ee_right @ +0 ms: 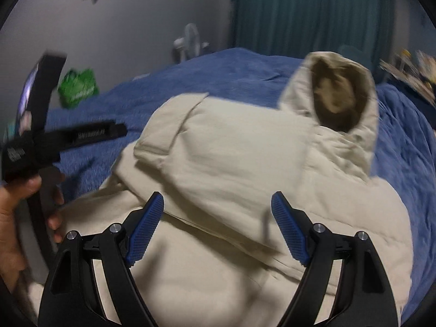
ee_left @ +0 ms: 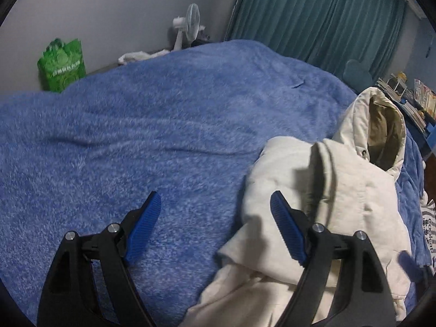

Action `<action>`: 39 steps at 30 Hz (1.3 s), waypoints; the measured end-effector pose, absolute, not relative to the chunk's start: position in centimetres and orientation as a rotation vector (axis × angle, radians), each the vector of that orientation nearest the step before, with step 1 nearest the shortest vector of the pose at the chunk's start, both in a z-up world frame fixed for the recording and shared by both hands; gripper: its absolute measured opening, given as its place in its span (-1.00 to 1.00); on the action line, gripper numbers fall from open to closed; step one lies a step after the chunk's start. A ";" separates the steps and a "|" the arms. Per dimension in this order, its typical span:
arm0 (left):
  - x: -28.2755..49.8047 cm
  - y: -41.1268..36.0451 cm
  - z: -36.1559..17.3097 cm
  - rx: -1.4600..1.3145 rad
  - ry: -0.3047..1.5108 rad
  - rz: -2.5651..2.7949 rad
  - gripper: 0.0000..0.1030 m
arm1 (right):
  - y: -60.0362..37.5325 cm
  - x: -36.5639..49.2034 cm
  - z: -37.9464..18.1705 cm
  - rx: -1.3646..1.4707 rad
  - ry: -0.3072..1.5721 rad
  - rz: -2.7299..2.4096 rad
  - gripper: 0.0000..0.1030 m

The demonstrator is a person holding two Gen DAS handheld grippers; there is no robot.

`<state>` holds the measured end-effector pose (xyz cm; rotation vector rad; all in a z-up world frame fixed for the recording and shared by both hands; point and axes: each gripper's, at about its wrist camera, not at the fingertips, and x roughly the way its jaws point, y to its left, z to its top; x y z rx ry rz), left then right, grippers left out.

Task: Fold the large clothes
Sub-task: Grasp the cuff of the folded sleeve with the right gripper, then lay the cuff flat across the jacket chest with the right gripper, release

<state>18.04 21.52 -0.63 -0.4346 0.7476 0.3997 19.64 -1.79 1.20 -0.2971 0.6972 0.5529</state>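
Note:
A cream hooded jacket [ee_right: 239,163] lies partly folded on a blue fleece blanket [ee_left: 136,125], its hood [ee_right: 340,95] standing up at the far right. In the left wrist view the jacket [ee_left: 340,190] fills the right side. My left gripper [ee_left: 215,223] hovers open over the blanket at the jacket's left edge, nothing between its blue pads. My right gripper [ee_right: 218,223] hangs open above the jacket's folded middle, holding nothing. The left gripper also shows in the right wrist view [ee_right: 120,129], at the left in a hand [ee_right: 16,207].
A green bag [ee_left: 62,64] and a white fan [ee_left: 188,27] stand beyond the bed's far edge by the wall. Teal curtains [ee_left: 327,19] hang behind. A shelf of books [ee_left: 411,100] sits at the right. Bare blanket spreads left of the jacket.

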 end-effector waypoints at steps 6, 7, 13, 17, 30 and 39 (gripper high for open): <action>18.5 22.0 -1.0 -0.437 0.760 0.379 0.52 | 1.3 19.9 -0.8 -0.470 0.653 0.490 0.05; 18.6 21.7 -0.9 -0.427 0.762 0.370 0.52 | 1.3 20.0 -0.9 -0.490 0.635 0.461 -0.23; 19.2 20.4 -0.7 -0.373 0.760 0.335 0.52 | -1.9 20.4 1.6 -0.354 0.596 0.419 -0.81; 19.3 20.1 -0.7 -0.371 0.761 0.315 0.52 | -5.5 20.8 4.1 -0.222 0.581 0.368 -0.82; 20.8 16.5 -1.1 -0.264 0.794 0.239 0.52 | -15.6 23.3 3.5 0.021 0.650 0.276 -0.75; 21.2 15.3 -1.4 -0.220 0.798 0.240 0.52 | -19.3 25.1 2.5 0.137 0.685 0.330 0.39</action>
